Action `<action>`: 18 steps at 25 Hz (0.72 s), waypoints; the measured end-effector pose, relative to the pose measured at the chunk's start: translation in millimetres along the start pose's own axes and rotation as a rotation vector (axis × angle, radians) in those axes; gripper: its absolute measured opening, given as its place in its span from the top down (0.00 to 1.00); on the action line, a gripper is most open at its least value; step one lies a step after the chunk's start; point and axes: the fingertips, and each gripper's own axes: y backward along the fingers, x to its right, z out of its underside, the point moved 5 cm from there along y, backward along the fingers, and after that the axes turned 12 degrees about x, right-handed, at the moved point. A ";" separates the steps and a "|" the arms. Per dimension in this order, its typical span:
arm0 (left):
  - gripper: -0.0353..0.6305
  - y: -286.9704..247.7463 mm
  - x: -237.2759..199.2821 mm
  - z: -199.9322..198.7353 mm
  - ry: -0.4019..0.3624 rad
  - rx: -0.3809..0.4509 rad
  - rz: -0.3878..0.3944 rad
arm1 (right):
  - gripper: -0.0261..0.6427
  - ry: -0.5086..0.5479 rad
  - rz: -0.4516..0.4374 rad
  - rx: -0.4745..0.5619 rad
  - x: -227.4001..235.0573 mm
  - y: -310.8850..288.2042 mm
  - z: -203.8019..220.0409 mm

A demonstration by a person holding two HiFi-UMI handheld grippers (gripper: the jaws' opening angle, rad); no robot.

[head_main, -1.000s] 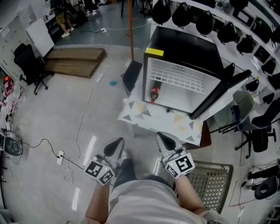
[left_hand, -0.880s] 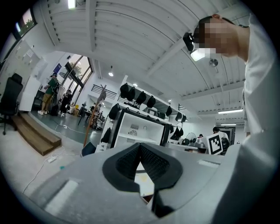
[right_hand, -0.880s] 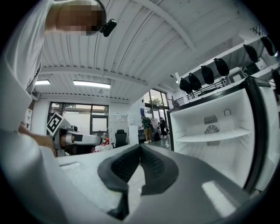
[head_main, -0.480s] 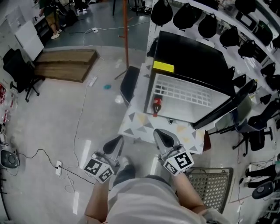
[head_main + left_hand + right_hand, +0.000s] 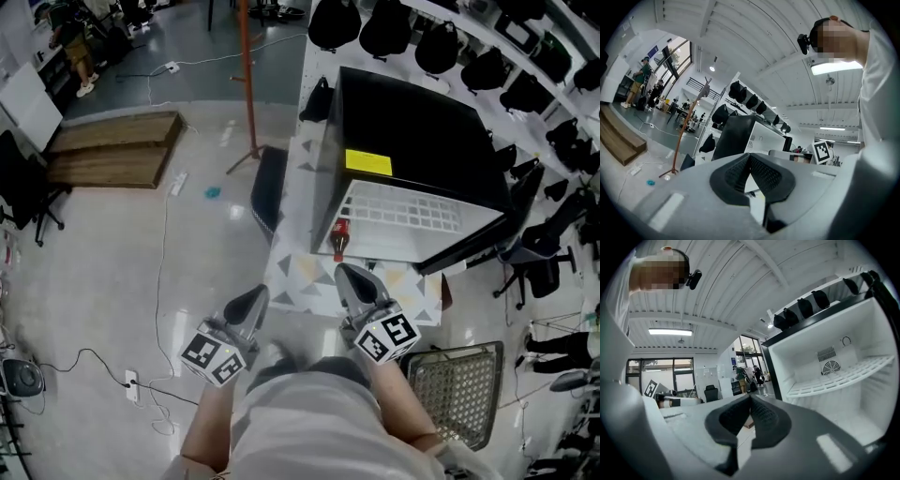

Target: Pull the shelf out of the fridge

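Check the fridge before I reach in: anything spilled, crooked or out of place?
Nothing looks spilled or damaged. The shelf sits level in the open fridge. The only oddity is a red bottle standing at the fridge's front left corner, where it might get in the way.

Head view: high above person, facing steeply down; left tool [image 5: 248, 307] and right tool [image 5: 354, 281] low in frame, fridge [image 5: 412, 141] ahead on surface [image 5: 300, 274].
Left tool view: low, level, faces fridge's dark side.
Right tool view: low, level, nearer, faces open fridge interior.
All three share fridge.
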 end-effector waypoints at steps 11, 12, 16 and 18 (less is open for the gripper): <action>0.94 -42.3 -3.6 12.8 0.039 -0.083 0.100 | 0.96 -0.149 0.312 0.097 75.7 27.5 -4.1; 0.94 -45.7 -3.1 14.9 0.039 -0.092 0.104 | 0.96 -0.150 0.337 0.105 84.5 32.1 -4.1; 0.94 -63.8 2.4 27.4 0.039 -0.111 0.112 | 0.96 -0.130 0.398 0.120 121.3 46.4 -11.2; 0.94 -75.4 8.8 30.8 0.031 -0.129 0.113 | 0.96 -0.111 0.418 0.129 139.3 52.0 -17.2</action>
